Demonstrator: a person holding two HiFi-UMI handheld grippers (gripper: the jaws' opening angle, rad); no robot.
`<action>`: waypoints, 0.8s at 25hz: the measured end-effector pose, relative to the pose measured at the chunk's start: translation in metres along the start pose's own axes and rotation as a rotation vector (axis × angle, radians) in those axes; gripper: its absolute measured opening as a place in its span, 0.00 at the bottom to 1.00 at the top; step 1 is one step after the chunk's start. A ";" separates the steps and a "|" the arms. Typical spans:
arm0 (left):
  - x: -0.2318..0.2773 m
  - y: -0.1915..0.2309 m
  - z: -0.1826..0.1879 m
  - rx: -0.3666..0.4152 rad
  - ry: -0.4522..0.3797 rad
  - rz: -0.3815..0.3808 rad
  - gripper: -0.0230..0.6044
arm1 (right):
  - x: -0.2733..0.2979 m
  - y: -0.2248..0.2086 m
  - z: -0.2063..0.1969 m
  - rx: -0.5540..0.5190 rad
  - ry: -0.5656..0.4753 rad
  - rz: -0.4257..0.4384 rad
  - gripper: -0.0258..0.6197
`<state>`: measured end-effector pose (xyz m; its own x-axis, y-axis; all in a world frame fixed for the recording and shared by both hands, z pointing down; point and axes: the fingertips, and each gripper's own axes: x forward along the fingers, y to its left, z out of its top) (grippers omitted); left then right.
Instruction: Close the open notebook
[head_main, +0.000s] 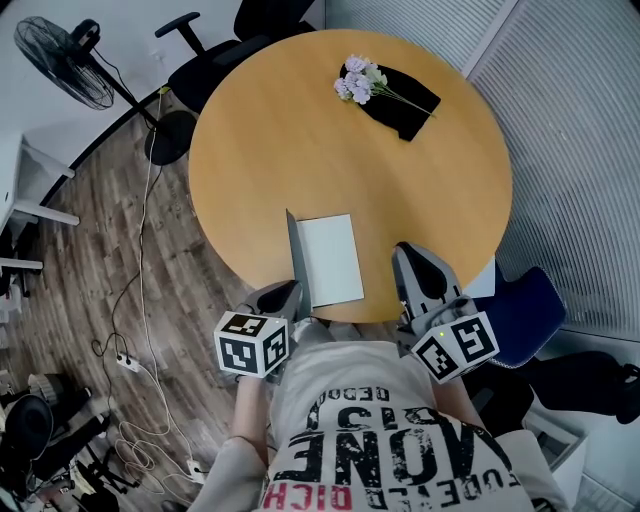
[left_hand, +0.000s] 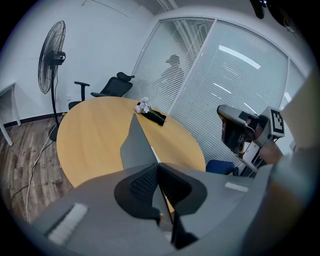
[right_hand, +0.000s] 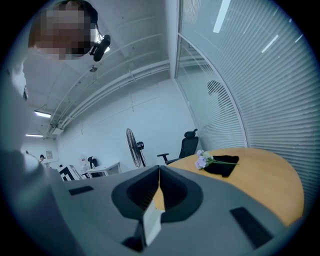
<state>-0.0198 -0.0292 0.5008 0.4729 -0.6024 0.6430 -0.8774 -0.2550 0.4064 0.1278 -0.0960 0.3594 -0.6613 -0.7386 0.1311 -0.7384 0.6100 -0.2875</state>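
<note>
Squarely between left tongs (left_hand: 159, 167): notebook cover (left_hand: 136, 145).

An office meeting room is shown: a round wooden surface (head_main: 300, 130) is flanked by a black swivel chair (head_main: 215, 55) at 11 o'clock and a blue chair (head_main: 525, 310) at 4 o'clock, and a glass partition (head_main: 570, 120) hung with slatted blinds is seen curving from 12 to 3 o'clock. A pedestal fan (head_main: 60, 60) is stood at 10 o'clock on wood-patterned flooring (head_main: 100, 250), where cables (head_main: 140, 300) are trailed, and a white desk (head_main: 20, 190) is placed at 9 o'clock. Ceiling strip lights (right_hand: 42, 114) are seen in the right gripper view.
</note>
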 end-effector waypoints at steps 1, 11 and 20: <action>0.001 -0.001 0.000 0.002 0.000 0.001 0.07 | -0.001 -0.001 -0.001 0.001 0.001 0.002 0.06; 0.015 -0.015 0.001 0.012 0.015 -0.004 0.07 | -0.002 -0.011 -0.001 0.009 0.007 0.020 0.06; 0.031 -0.024 0.001 0.012 0.030 -0.015 0.07 | -0.003 -0.026 -0.003 0.019 0.014 0.010 0.06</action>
<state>0.0154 -0.0425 0.5103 0.4884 -0.5757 0.6557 -0.8708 -0.2734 0.4086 0.1489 -0.1086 0.3694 -0.6707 -0.7282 0.1412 -0.7290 0.6119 -0.3069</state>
